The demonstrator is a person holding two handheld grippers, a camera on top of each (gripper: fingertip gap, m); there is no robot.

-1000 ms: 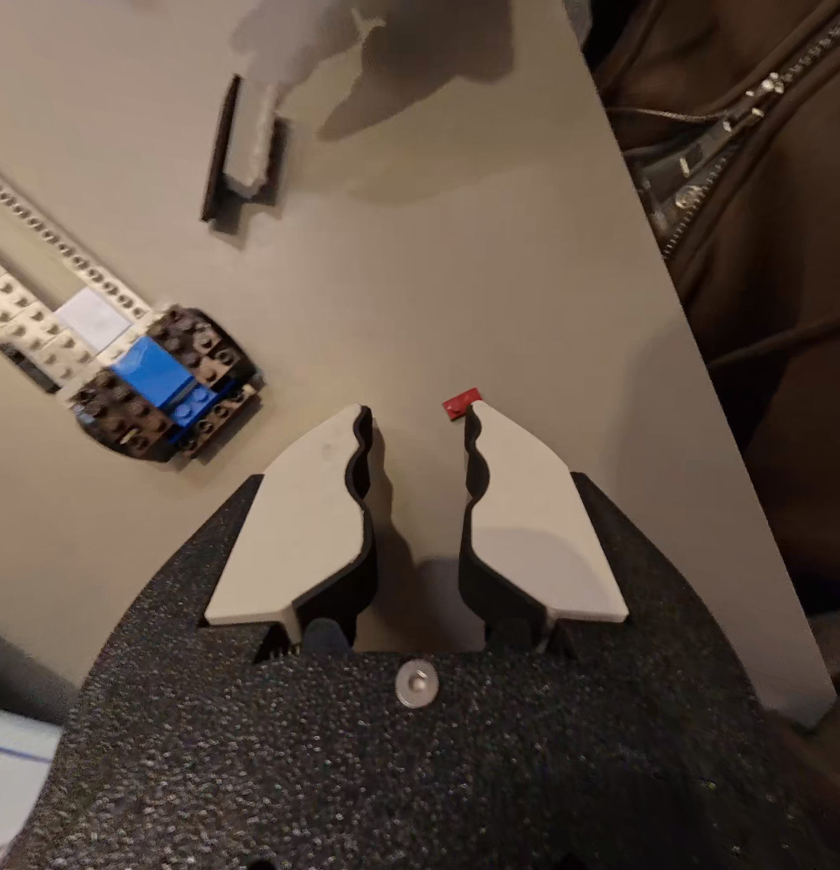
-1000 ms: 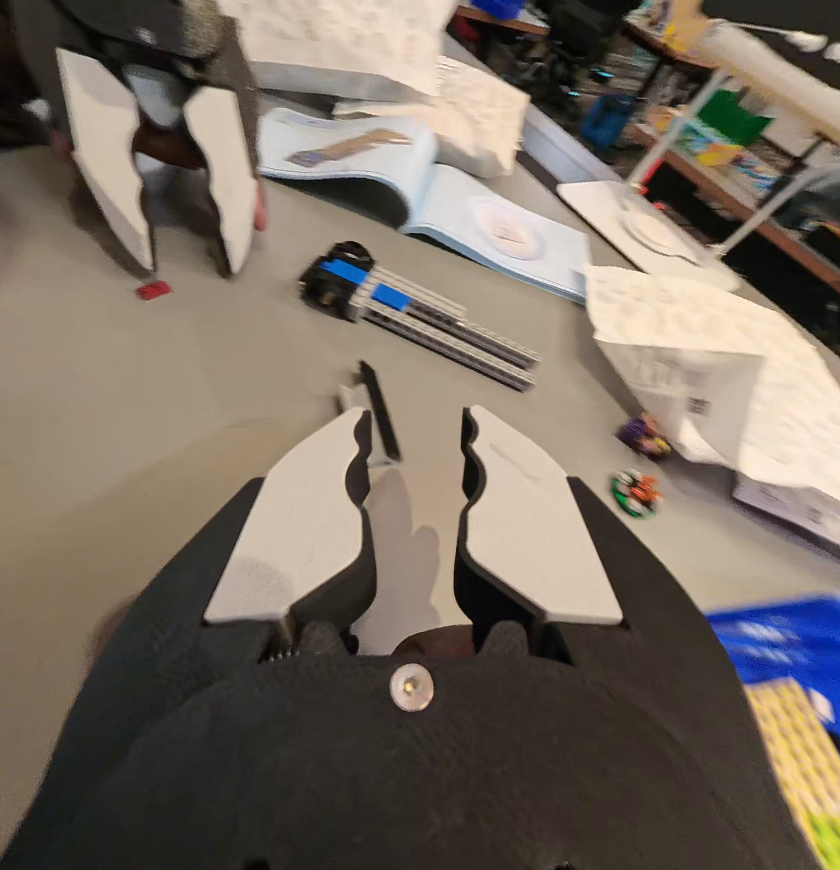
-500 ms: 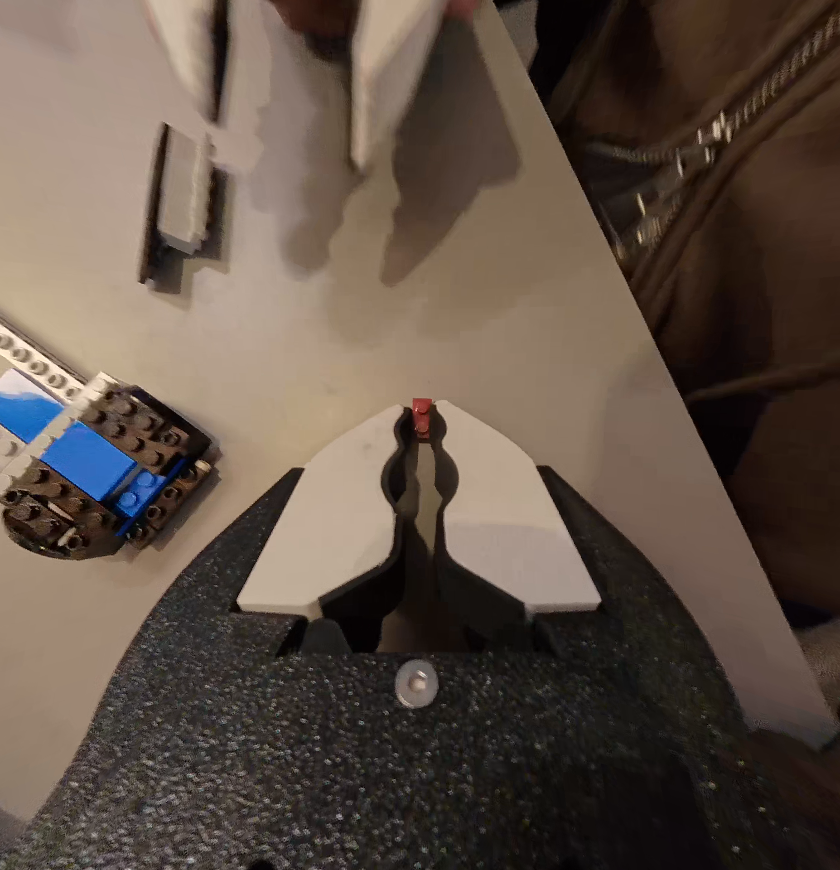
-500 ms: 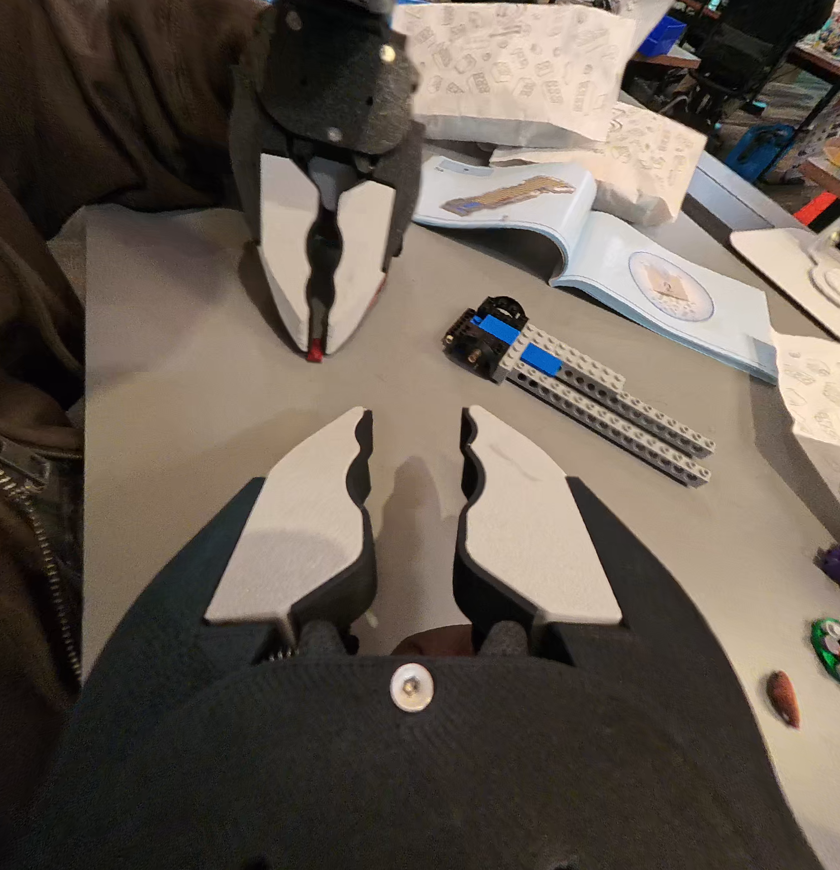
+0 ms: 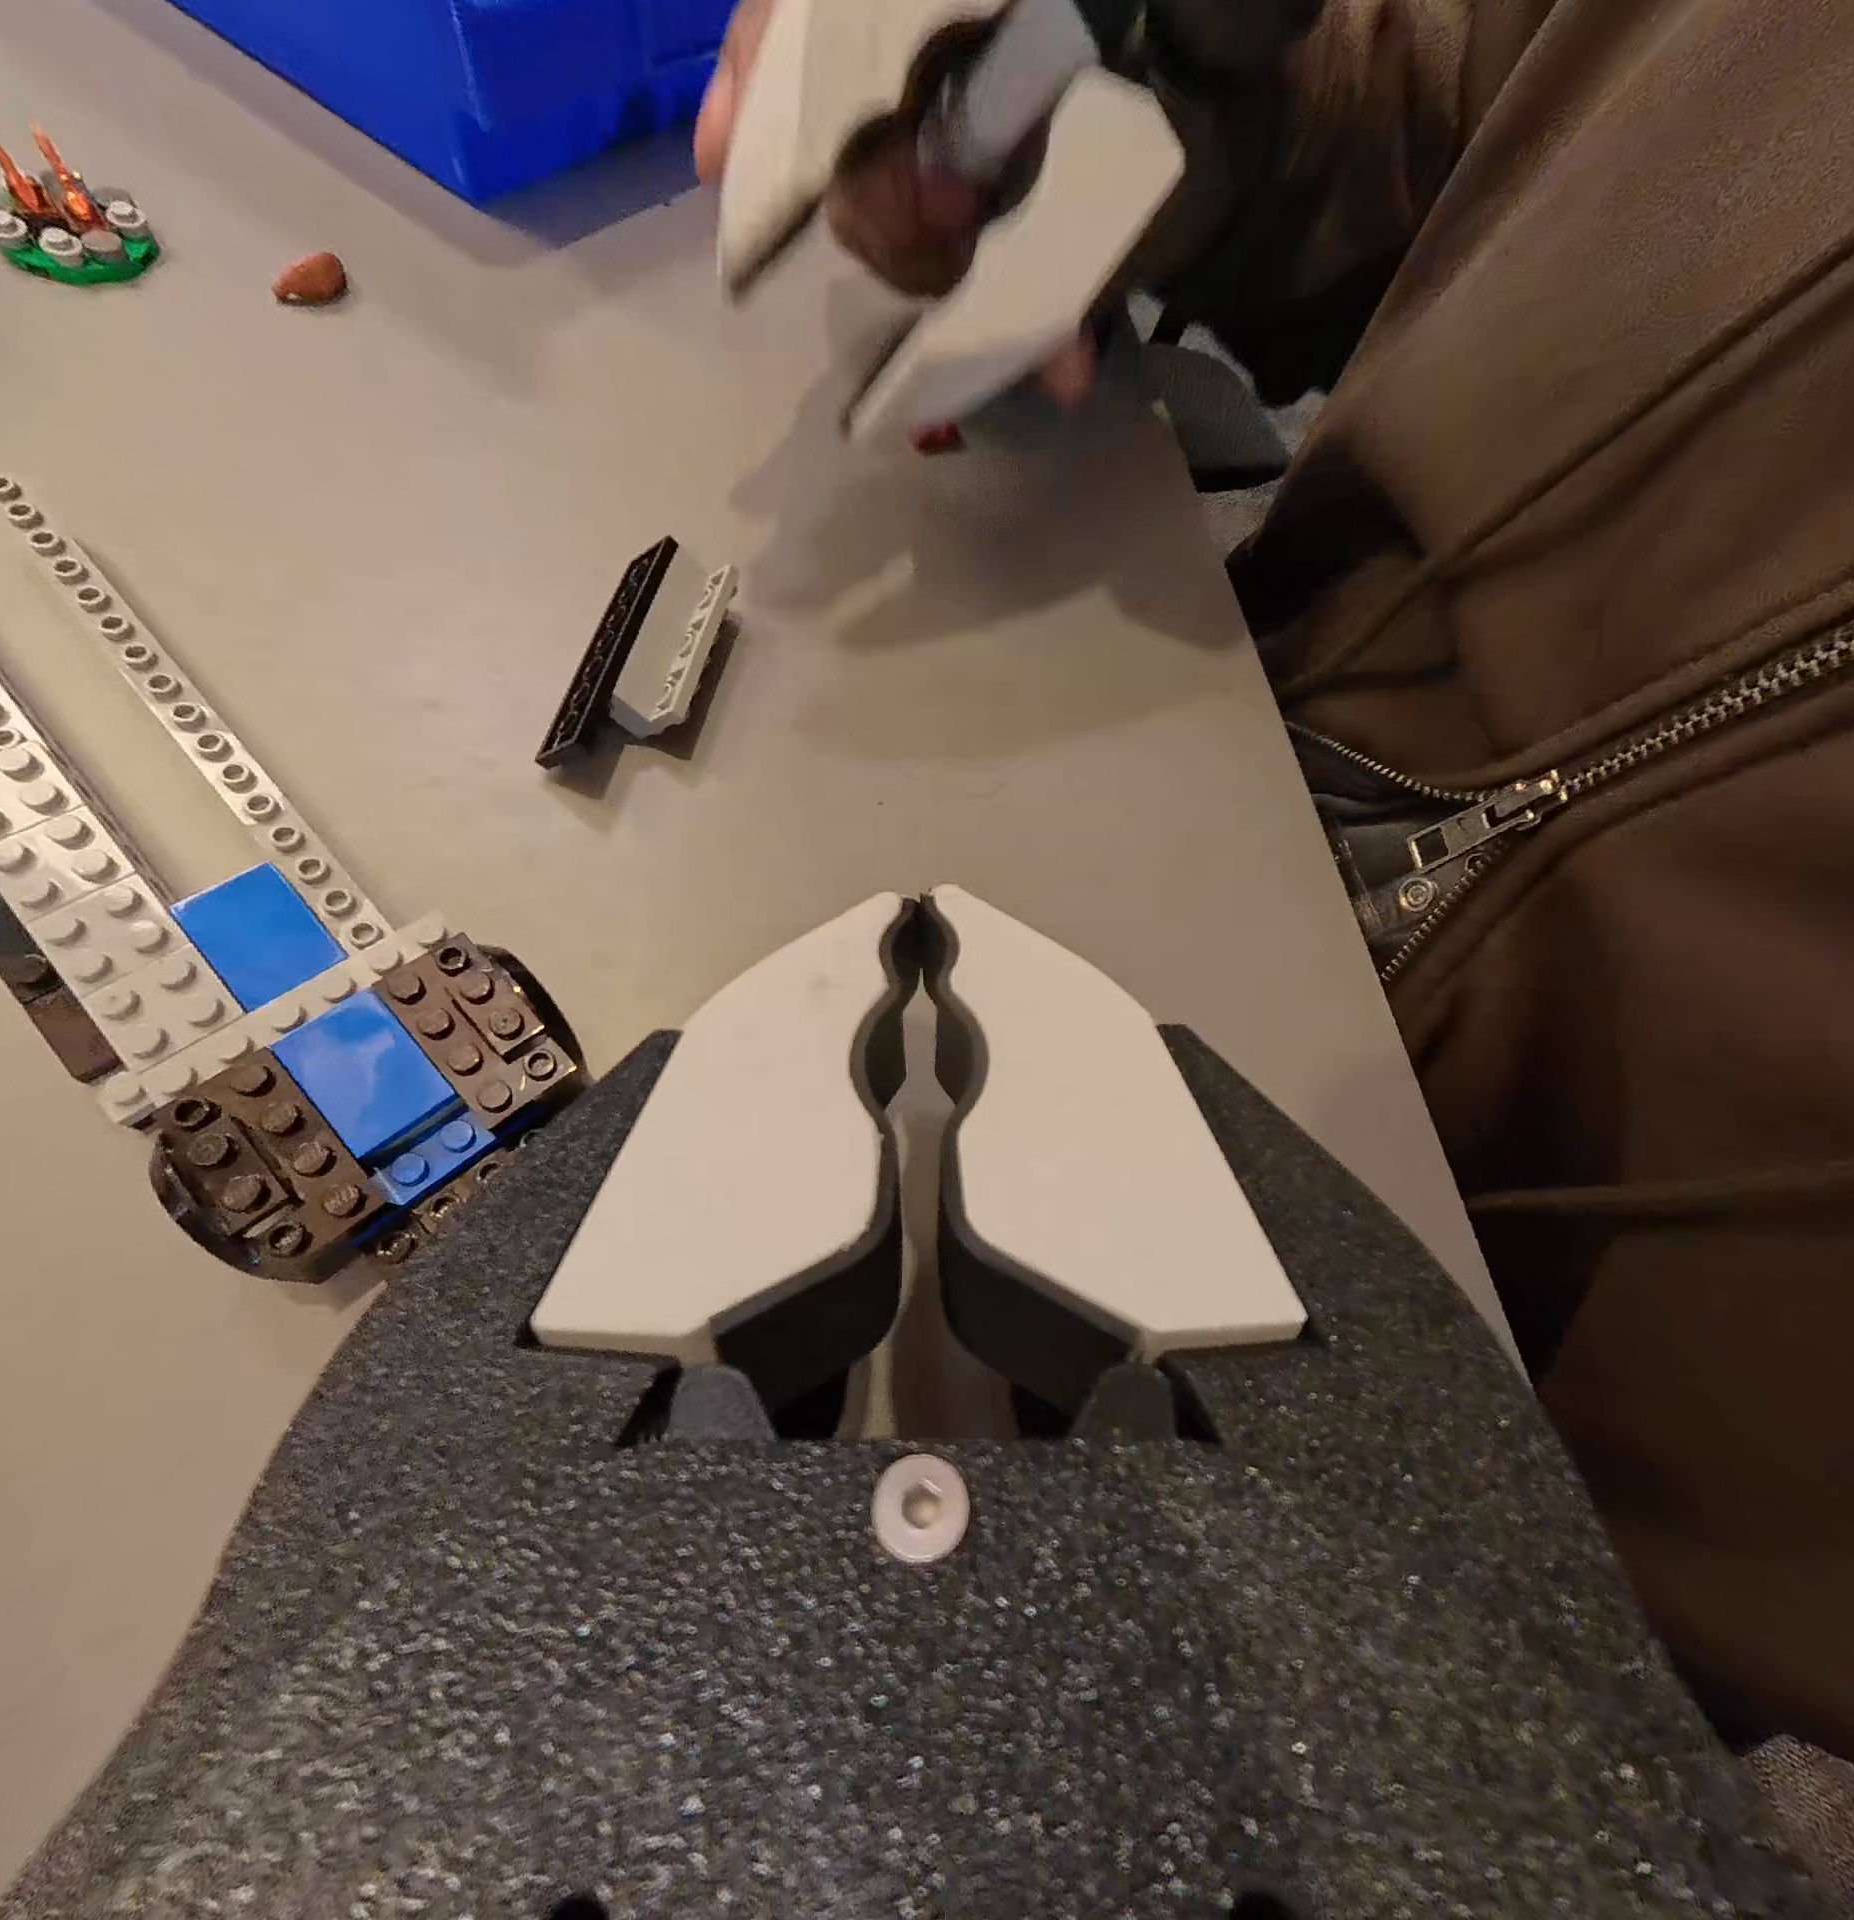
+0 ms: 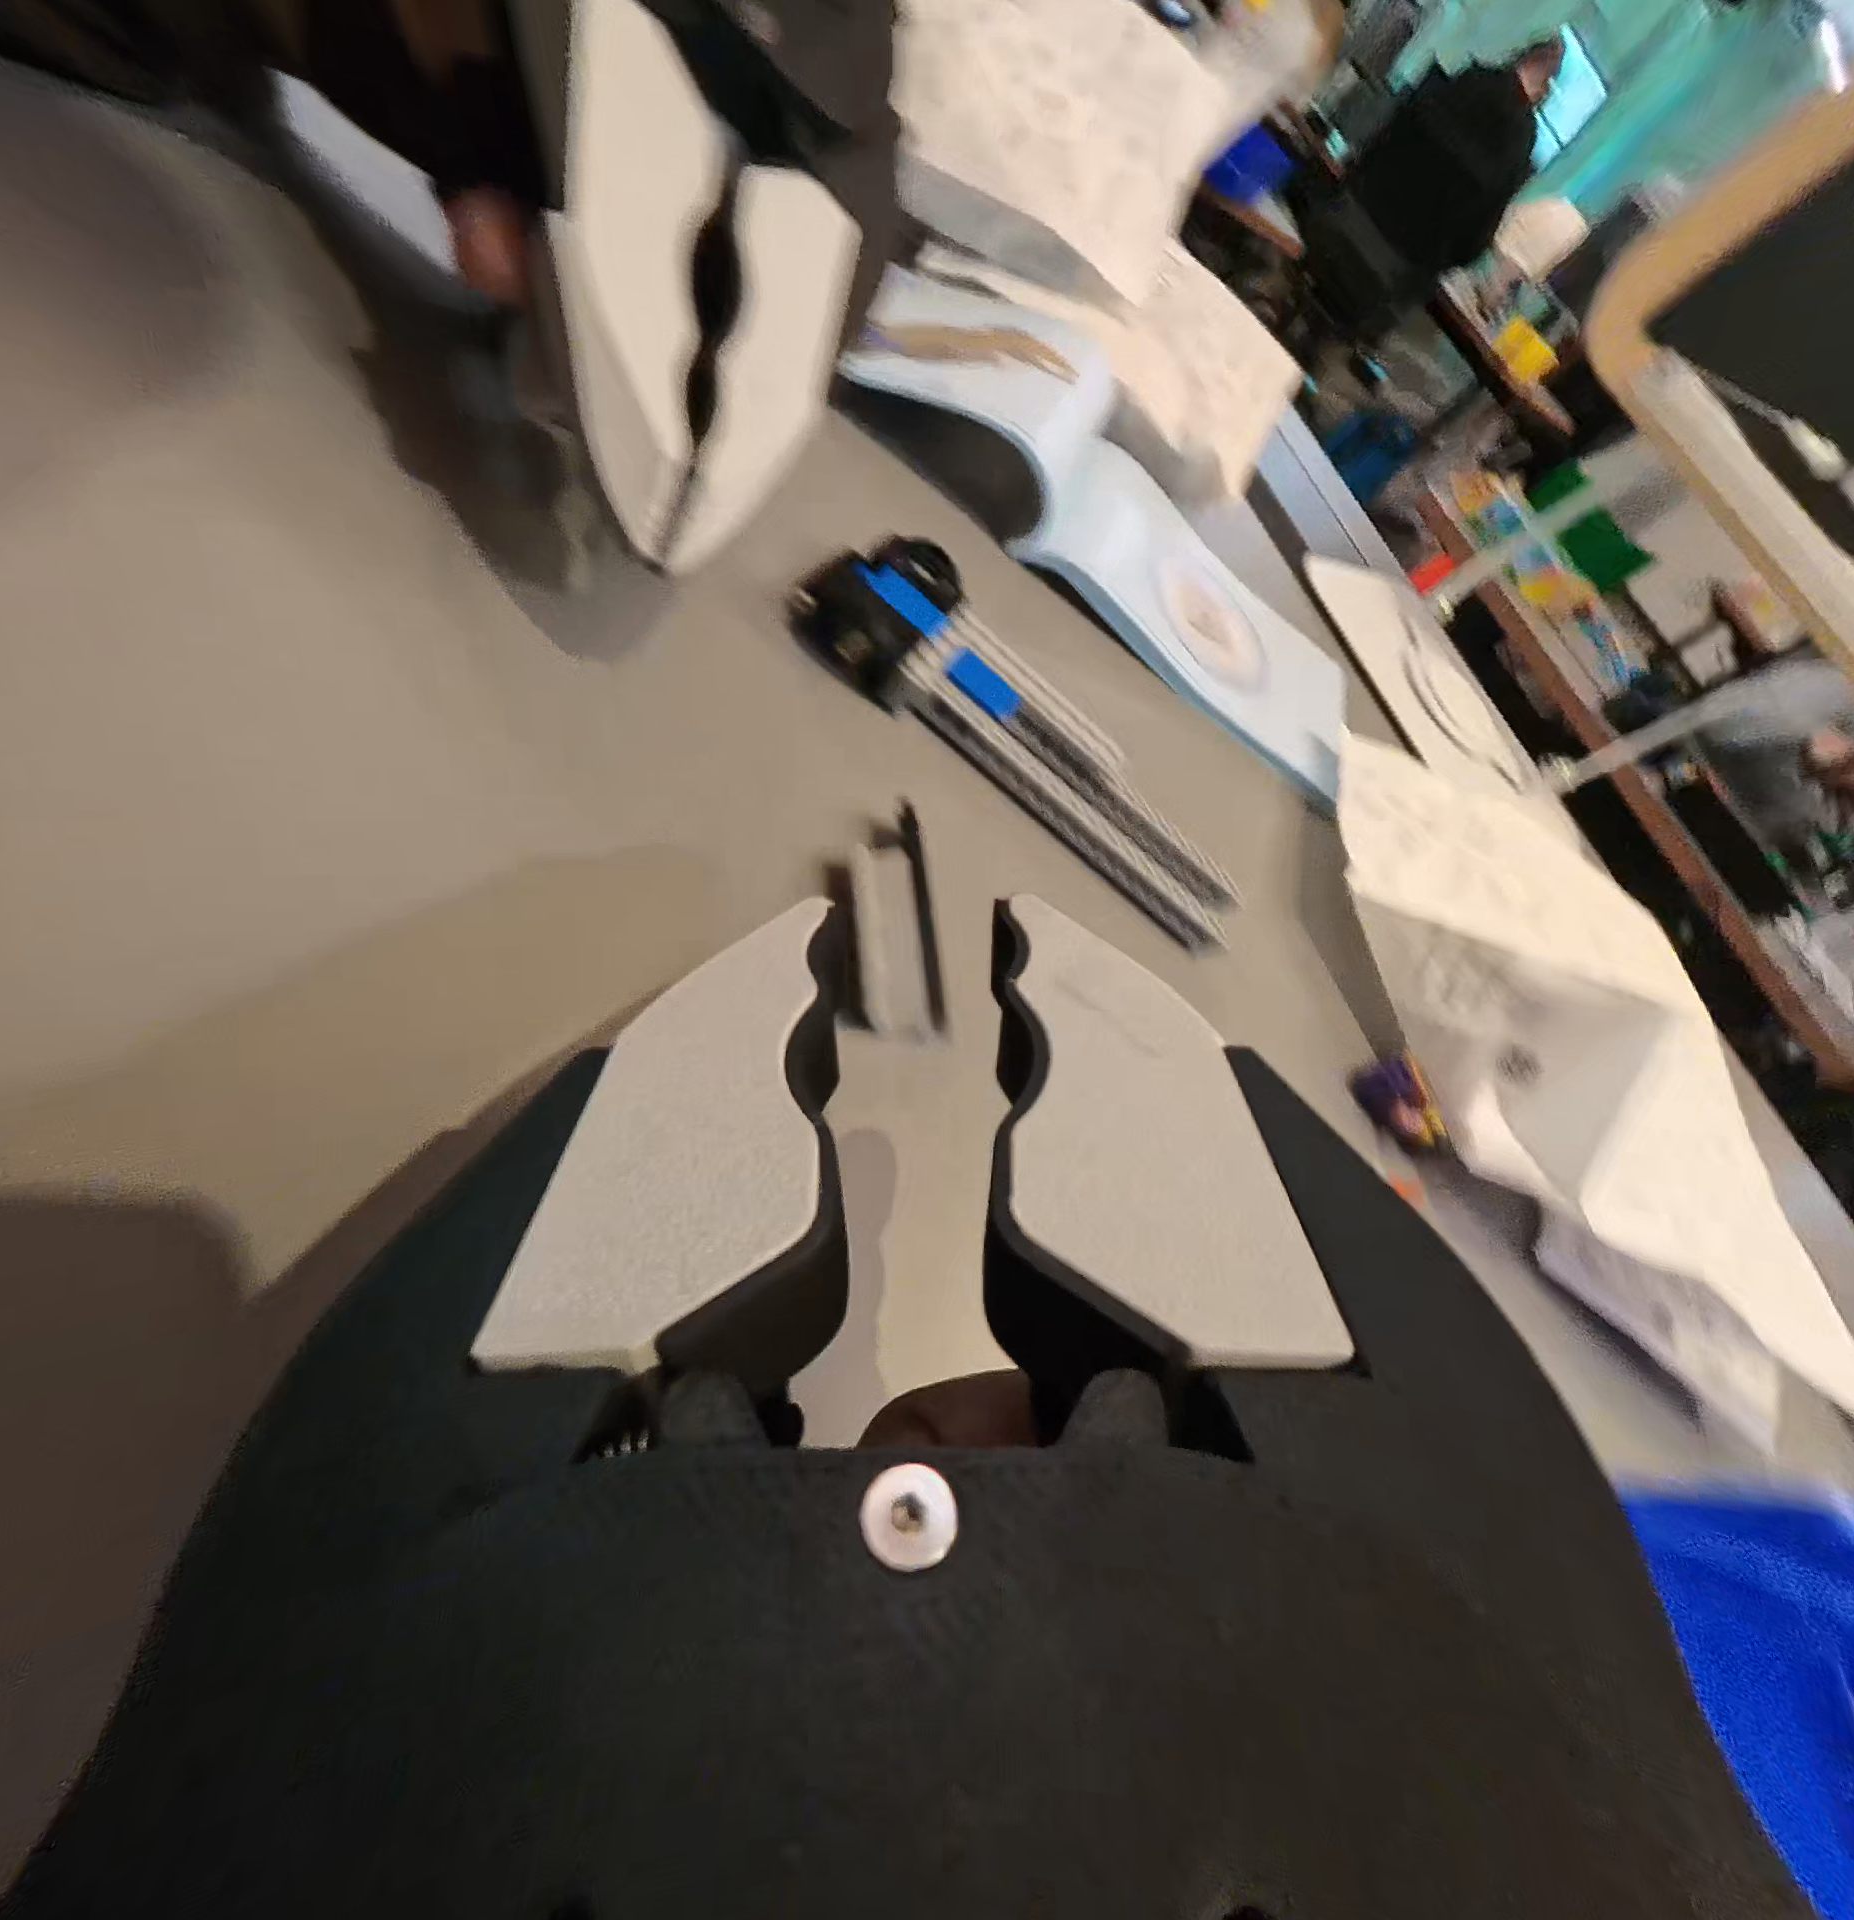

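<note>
My left gripper [image 5: 921, 902] is shut, its tips together with nothing showing between them, above the grey table [image 5: 435, 468] near its edge. It also shows in the right wrist view [image 6: 679, 561], shut. A small red piece [image 5: 938, 436] lies on the table by the edge, under the right gripper [image 5: 793, 362]. My right gripper [image 6: 912, 909] is open and empty. A grey and black brick piece [image 6: 887, 935] lies on the table just ahead of its fingertips, untouched; it also shows in the left wrist view [image 5: 653, 665]. A long grey, blue and dark brown brick model [image 5: 310, 1060] lies left of my left gripper.
A blue bin [image 5: 507, 94] stands at the back. A green round piece with orange parts [image 5: 66, 223] and a small brown piece [image 5: 310, 281] lie near it. An open booklet [image 6: 1162, 582] and white paper bags [image 6: 1525, 935] lie beyond the model. A person's brown jacket [image 5: 1629, 727] borders the table's edge. The gap from one gripper's tips to the other's is roughly 10 cm.
Half a second ago my left gripper was shut on the red piece; now its tips meet bare and it has pulled back, with the red piece on the table. My right gripper swung toward the grey-black piece.
</note>
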